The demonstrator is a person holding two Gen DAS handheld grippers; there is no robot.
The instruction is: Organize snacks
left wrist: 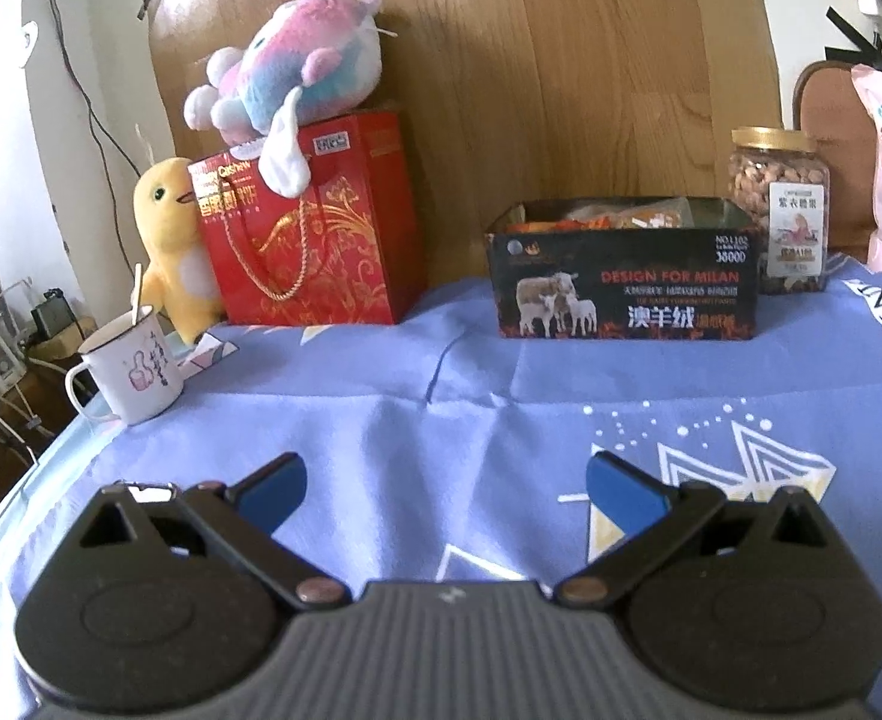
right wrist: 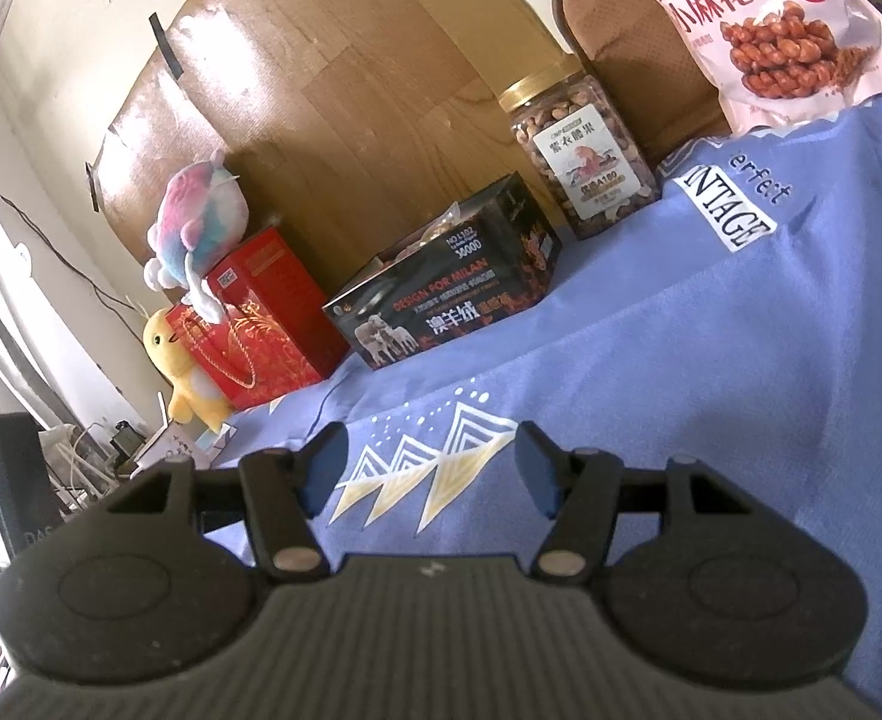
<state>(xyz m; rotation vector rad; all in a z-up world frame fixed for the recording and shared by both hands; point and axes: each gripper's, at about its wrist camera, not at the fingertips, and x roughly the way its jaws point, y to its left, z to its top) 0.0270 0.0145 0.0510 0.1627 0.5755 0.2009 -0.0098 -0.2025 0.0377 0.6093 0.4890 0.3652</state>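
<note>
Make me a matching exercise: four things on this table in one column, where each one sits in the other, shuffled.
Things:
1. pastel plush toy
2. nut jar
3. yellow plush chick
4. white mug

Places:
A. just right of the black box
B. near the table's left edge, a stick standing in it
C. on top of the red gift bag
D. against the red gift bag's left side

Pairs: 1-C, 2-A, 3-D, 4-B

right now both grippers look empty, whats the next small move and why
Probably ease the right gripper forward toward the nut jar. Both it and the left gripper are open and empty over the blue cloth, while the jar and the pink snack bag stand outside the open black box, which already holds packets.
</note>
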